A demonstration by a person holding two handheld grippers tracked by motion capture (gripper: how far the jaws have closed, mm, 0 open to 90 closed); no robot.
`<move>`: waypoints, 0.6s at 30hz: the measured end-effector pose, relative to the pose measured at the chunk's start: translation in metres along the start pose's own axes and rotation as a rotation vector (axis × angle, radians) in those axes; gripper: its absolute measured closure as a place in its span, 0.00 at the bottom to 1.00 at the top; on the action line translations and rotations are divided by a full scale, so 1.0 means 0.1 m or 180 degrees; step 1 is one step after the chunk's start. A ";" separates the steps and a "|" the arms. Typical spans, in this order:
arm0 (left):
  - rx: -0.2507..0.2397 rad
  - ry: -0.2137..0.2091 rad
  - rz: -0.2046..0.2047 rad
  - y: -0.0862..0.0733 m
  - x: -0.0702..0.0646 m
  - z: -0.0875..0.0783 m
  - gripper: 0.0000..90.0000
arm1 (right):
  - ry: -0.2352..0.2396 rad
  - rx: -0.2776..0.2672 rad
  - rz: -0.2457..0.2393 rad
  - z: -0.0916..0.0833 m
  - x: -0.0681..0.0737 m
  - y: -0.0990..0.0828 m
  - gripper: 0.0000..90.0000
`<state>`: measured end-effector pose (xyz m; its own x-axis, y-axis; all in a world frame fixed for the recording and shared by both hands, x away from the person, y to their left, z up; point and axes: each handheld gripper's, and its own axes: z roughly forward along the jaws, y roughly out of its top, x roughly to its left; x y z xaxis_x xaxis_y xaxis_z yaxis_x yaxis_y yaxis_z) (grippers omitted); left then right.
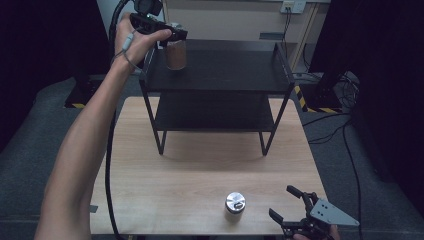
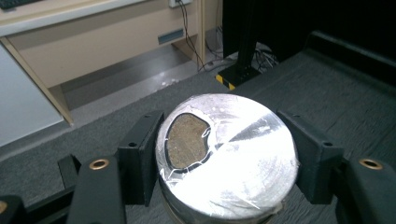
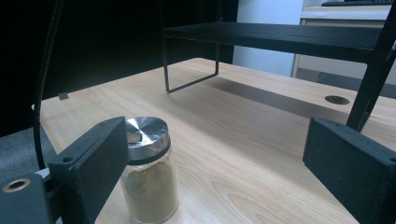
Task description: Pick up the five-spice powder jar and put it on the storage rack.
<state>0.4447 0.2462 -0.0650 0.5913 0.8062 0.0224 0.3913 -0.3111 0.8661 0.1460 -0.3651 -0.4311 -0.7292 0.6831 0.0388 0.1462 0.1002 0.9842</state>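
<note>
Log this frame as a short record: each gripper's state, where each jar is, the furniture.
left gripper: shut on the held jar, at the shelf's top left corner
held jar: brown contents, silver lid, upright; whether its base touches the top board cannot be told
right gripper: open, holding nothing, at the table's near right edge
table jar: upright on the table, left of the right gripper, not touched
shelf: black, two-tier, at the table's far side
table: light wood
</note>
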 end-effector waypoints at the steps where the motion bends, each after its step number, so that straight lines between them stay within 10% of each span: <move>1: 0.0016 -0.0011 -0.0005 -0.01 0.01 0.02 0.37 | -0.0001 -0.0001 0.0001 0.00 0.00 0.00 0.08; 18: -0.0129 -0.0086 -0.0111 -0.19 0.07 0.10 0.29 | 0.0003 -0.0003 0.0006 0.00 0.00 0.00 0.08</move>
<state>0.4486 0.2531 -0.0860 0.5967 0.8022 -0.0212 0.3836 -0.2619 0.8856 0.1459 -0.3652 -0.4312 -0.7295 0.6827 0.0408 0.1470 0.0983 0.9842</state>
